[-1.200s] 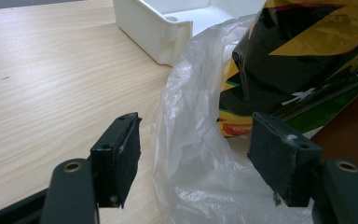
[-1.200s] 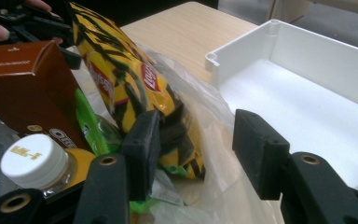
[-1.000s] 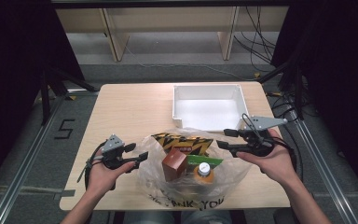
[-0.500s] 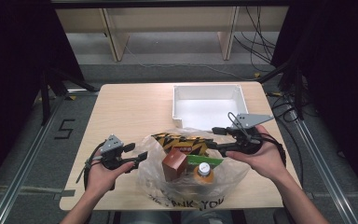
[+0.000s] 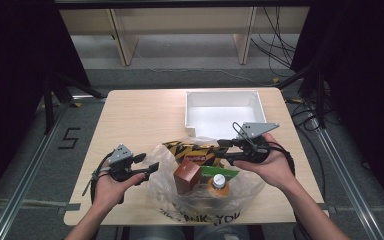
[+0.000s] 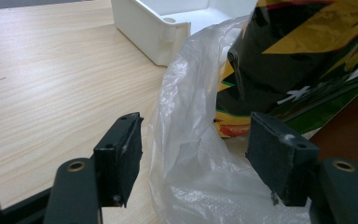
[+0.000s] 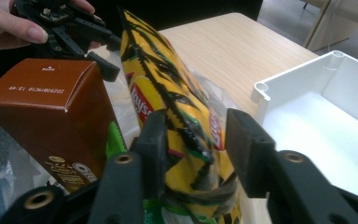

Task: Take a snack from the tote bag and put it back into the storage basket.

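A clear plastic bag (image 5: 240, 197) lies at the table's front, holding a yellow-and-black chip bag (image 5: 192, 150), a brown box (image 5: 186, 175) and an orange-capped bottle (image 5: 219, 184). My right gripper (image 5: 223, 151) reaches in from the right. Its jaws have just been closing, and its pads now press on the end of the chip bag (image 7: 168, 79), which crumples between them at my right gripper (image 7: 193, 135). The brown box (image 7: 51, 102) stands just beside it. My left gripper (image 5: 147, 161) sits at the bag's left edge. My left gripper (image 6: 196, 140) is open, with loose plastic film (image 6: 191, 154) rising between its pads.
A white tray (image 5: 220, 93) stands at the back right of the wooden table (image 5: 140, 115), just behind the bag. Its corner (image 7: 261, 88) is close to my right jaws. Bare tabletop lies to the left and behind the bag.
My right gripper has moved left to the chip bag and its jaws have narrowed around the bag's end. The left gripper has stayed in place.
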`<state>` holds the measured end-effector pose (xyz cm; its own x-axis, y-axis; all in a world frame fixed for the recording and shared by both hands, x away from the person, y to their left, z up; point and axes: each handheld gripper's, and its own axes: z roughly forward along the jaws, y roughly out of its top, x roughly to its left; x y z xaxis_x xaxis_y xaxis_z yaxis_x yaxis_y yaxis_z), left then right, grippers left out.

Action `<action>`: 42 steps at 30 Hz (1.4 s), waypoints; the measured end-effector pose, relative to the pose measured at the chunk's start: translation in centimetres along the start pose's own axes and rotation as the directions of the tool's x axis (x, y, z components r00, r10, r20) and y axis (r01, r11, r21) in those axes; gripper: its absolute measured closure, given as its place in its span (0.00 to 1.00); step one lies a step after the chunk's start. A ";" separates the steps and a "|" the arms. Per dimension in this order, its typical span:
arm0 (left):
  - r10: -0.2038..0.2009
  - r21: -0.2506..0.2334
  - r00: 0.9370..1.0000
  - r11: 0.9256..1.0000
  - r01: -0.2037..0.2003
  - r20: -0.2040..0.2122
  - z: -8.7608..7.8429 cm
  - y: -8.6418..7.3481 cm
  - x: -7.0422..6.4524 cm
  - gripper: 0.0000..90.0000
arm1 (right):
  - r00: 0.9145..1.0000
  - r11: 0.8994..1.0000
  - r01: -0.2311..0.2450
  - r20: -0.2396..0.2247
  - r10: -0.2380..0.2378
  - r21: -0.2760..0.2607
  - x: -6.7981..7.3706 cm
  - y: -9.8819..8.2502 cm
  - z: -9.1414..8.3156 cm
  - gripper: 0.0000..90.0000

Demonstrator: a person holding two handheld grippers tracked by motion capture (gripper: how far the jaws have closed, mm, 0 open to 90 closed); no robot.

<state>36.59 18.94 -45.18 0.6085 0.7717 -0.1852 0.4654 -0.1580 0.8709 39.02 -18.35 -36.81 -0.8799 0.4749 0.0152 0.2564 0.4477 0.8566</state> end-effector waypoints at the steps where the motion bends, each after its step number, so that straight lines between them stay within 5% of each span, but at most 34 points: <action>1: -0.010 0.000 1.000 1.000 0.010 -0.002 0.0 0.0 -0.1 0.39 | 1.000 1.000 0.018 0.002 -0.018 -0.016 -0.2 -0.1 0.2 0.78; 7: -0.007 0.000 1.000 1.000 0.007 0.008 0.2 -0.1 0.1 0.41 | 0.996 0.996 0.084 0.023 -0.083 -0.038 -0.4 -0.1 0.3 0.93; 11: -0.006 0.006 1.000 1.000 0.006 0.003 0.3 -0.2 0.1 0.41 | 0.996 0.994 0.086 0.022 -0.085 -0.064 -0.4 -0.3 0.6 0.98; 23: 0.004 0.013 1.000 1.000 -0.004 0.013 0.6 -0.2 0.1 0.42 | 0.991 0.985 0.131 0.020 -0.129 -0.109 -0.6 -0.1 0.8 1.00; 32: -0.008 0.006 1.000 1.000 0.008 0.007 0.6 -0.2 0.1 0.42 | 0.995 0.989 0.104 0.017 -0.102 -0.104 -0.5 -0.1 0.7 1.00; 42: 0.003 0.011 1.000 1.000 -0.003 0.005 0.7 -0.3 0.1 0.42 | 0.993 0.983 0.117 0.029 -0.113 -0.144 -0.5 0.2 0.7 1.00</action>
<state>36.95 18.61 -45.75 0.6130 0.7682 -0.1848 0.4705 -0.1669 0.8665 39.79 -17.94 -37.02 -0.8912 0.4430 -0.0972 0.0918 0.3861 0.9179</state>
